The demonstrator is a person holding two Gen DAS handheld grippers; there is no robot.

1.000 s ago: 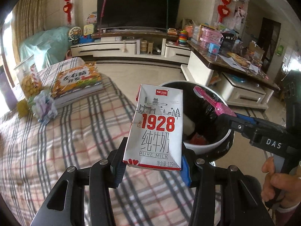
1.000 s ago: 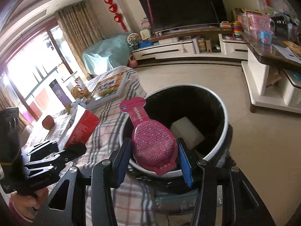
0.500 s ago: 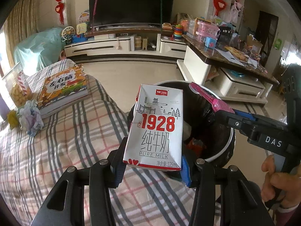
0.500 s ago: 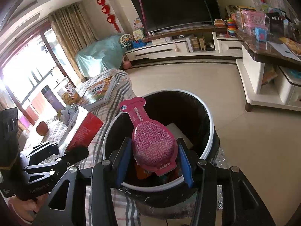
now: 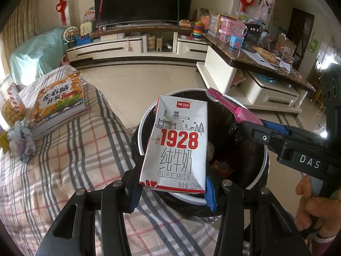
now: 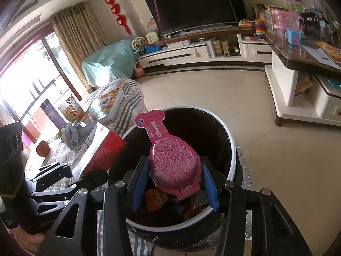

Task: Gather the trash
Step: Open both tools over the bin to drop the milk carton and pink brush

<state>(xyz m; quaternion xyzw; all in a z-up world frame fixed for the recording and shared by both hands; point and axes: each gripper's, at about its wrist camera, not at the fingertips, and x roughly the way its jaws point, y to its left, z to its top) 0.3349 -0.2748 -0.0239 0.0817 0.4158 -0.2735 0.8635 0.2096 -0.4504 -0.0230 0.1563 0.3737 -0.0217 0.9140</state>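
Both pairs of fingers are clenched on trash: the left gripper (image 5: 173,188) pinches a white rectangular milk carton (image 5: 177,143) above the black white-rimmed bin (image 6: 231,149), probably its near edge; the right gripper (image 6: 173,184) clamps a pink bulb-shaped plastic pouch (image 6: 170,160) over its opening.

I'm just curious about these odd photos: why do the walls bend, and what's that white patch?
Both views: fisheye lenses bow straight lines and darken the corners. Right wrist view: daylight blows out the window at left. Left wrist view: evenly lit, milk carton sharp.
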